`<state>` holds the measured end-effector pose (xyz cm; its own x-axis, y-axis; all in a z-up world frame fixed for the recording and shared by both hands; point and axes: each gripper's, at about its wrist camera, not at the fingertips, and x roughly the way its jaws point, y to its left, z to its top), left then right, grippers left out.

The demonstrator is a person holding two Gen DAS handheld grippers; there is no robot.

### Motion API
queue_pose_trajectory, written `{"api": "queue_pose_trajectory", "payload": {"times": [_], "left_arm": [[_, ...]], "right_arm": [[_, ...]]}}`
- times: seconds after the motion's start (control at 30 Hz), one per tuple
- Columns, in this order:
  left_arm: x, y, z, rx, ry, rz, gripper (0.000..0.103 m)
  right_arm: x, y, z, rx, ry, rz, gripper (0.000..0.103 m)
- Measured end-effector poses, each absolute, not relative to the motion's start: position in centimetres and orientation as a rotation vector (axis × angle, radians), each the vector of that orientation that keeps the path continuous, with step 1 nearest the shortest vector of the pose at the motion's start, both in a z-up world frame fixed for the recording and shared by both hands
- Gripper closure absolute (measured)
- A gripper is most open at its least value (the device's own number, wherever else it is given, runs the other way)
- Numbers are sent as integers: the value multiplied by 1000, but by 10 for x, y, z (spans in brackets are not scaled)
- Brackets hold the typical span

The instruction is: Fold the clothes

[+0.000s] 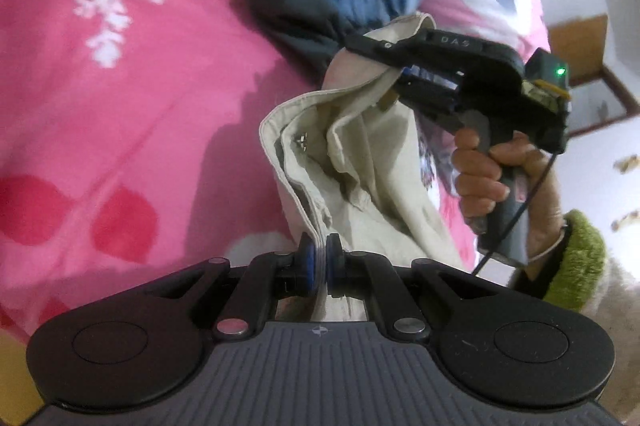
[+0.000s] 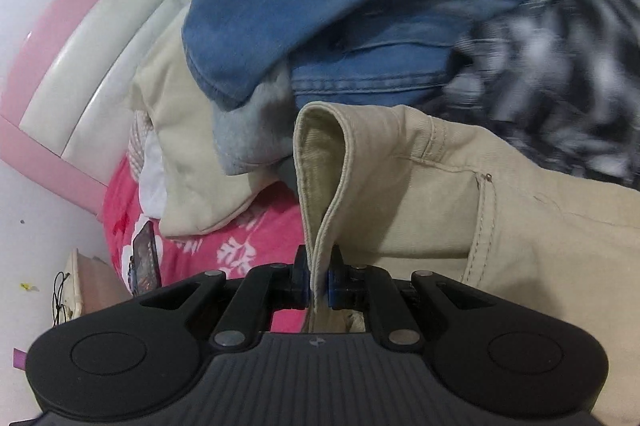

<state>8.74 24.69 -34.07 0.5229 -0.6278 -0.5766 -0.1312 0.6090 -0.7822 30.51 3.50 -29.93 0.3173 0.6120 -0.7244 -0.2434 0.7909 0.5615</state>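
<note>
We see both grippers clenched on one pair of beige trousers (image 1: 360,162) above a pink floral bedspread (image 1: 120,86). The left gripper (image 1: 319,263) pinches a folded edge of the waistband; its blue pads (image 1: 306,262) press on the layered cloth from both sides. The right gripper (image 2: 318,280) likewise nips a doubled seam of the trousers (image 2: 420,210), with the band rising in a loop just past its fingertips. In the left wrist view the right gripper (image 1: 394,82) shows from the side, held by a hand (image 1: 484,178) in a green-cuffed sleeve (image 1: 576,258), the cloth bunched at its tip. The trousers hang between the two grippers, the metal button (image 1: 303,139) facing the left camera, a pocket rivet (image 2: 489,177) facing the right. Behind them lies an unfolded heap: a denim garment (image 2: 320,6), a grey piece (image 2: 248,130) under it, a black-and-white patterned one (image 2: 560,46), blurred, and a cream item (image 2: 180,146) beside the pink headboard (image 2: 44,74). A phone (image 2: 145,258) lies at the bedspread's edge. No basket or bin is in either view; the clothes rest loose on the bed.
</note>
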Motion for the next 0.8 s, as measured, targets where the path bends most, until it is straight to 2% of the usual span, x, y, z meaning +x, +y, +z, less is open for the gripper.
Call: {"api": "queue_pose_trajectory", "payload": {"times": [0.33,0.4,0.47,0.5,0.57,0.67,0.8], "left_arm": [[91,317,-355,-889,1007,-269,100],[96,323,-370,-876,1046,-259,99],[101,327,-383,-866,1086,-255,97],[102,329,-387,-863,1101,-253,95],[102,334,-385,-871,1098,-231,92],[101,345,-380,-900,1066,-171,81],[89,354,-367,-919,1029,-83,75]], "right_arm": [[343,128,-332,173,1142,635,93],[351,146,-349,94,1183,615,85],[358,160,-365,29,1239,601,67],[361,163,-366,21,1258,614,62],[363,165,-358,27,1271,676,43],[356,151,-336,41,1222,739,36],[329,103,-303,115,1166,746,36]]}}
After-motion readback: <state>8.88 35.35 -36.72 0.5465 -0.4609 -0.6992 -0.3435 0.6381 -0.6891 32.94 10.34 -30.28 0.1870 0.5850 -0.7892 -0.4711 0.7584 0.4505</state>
